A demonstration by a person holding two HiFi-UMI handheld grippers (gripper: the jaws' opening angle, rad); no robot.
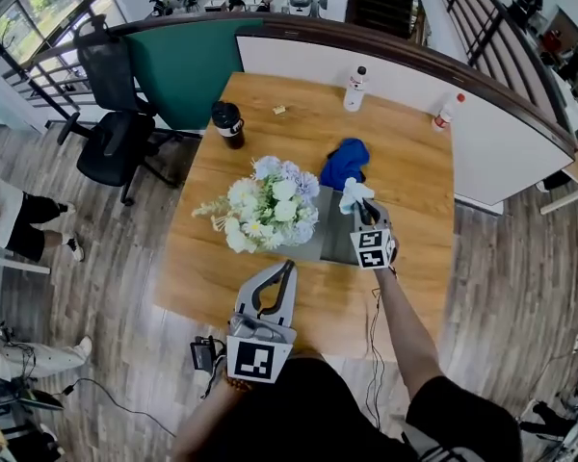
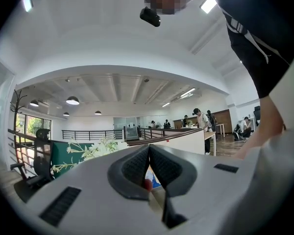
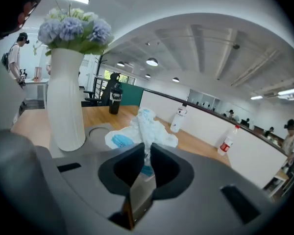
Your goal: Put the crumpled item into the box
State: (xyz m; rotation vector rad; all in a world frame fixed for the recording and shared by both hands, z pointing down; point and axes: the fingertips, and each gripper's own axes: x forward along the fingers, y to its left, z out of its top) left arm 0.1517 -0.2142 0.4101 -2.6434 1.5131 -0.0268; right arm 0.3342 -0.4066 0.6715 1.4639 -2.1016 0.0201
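Observation:
The crumpled item (image 1: 354, 194) is a white wad with blue patches, and my right gripper (image 1: 364, 214) is shut on its lower end. In the right gripper view the wad (image 3: 143, 127) rises from between the jaws of the gripper (image 3: 146, 150), over the grey box (image 3: 99, 131). In the head view that flat grey box (image 1: 337, 243) lies mid-table, just under the gripper. My left gripper (image 1: 285, 269) is held above the table's front edge, shut and empty. Seen from its own camera, the left gripper (image 2: 149, 149) points up and away from the table.
A white vase (image 3: 66, 102) of pale flowers (image 1: 267, 204) stands on the box's left part. A blue cloth (image 1: 345, 162) lies behind the wad. A black tumbler (image 1: 228, 124), a white bottle (image 1: 354, 89) and a red-capped bottle (image 1: 446, 113) stand at the back. An office chair (image 1: 111, 114) is left.

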